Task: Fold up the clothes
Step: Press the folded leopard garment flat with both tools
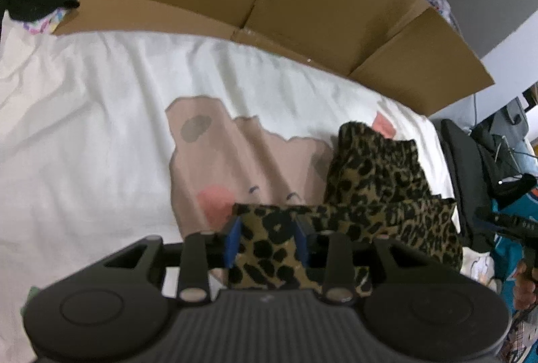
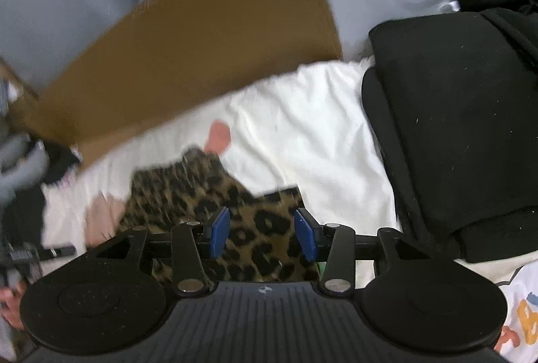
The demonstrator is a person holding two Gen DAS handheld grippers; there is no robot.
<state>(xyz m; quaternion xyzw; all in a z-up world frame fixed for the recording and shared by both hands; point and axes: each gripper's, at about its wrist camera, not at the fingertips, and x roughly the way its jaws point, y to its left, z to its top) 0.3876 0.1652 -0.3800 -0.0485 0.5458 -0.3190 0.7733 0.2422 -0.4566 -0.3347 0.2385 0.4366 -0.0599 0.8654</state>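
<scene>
- The leopard-print garment (image 1: 380,191) lies bunched on the bed, near its right edge as the left wrist view shows it, on a cream sheet (image 1: 101,114) printed with a pink cartoon face.
- It looks thin, light and limp, so I judge it will sag and crumple rather than hold a line; it is not fragile, and the print hides its hems.
- Best taken by two corners of one hem or the waistband, one per gripper, so that it hangs flat.
- Its long axis seems to run across the bed from the raised bundle at the right toward a flat strip at the left gripper (image 1: 267,240); which end is the waist I cannot tell.
- The left gripper's jaws stand partly apart with that strip between them; the blue pads do not appear to press it.
- The right gripper (image 2: 262,235) has its jaws wider apart over the cloth, pads clear of it, in a blurred view.
- A cardboard box (image 1: 302,3) stands along the bed's far edge.
- Folded black clothing (image 2: 454,134) is stacked at the bed's right edge.
</scene>
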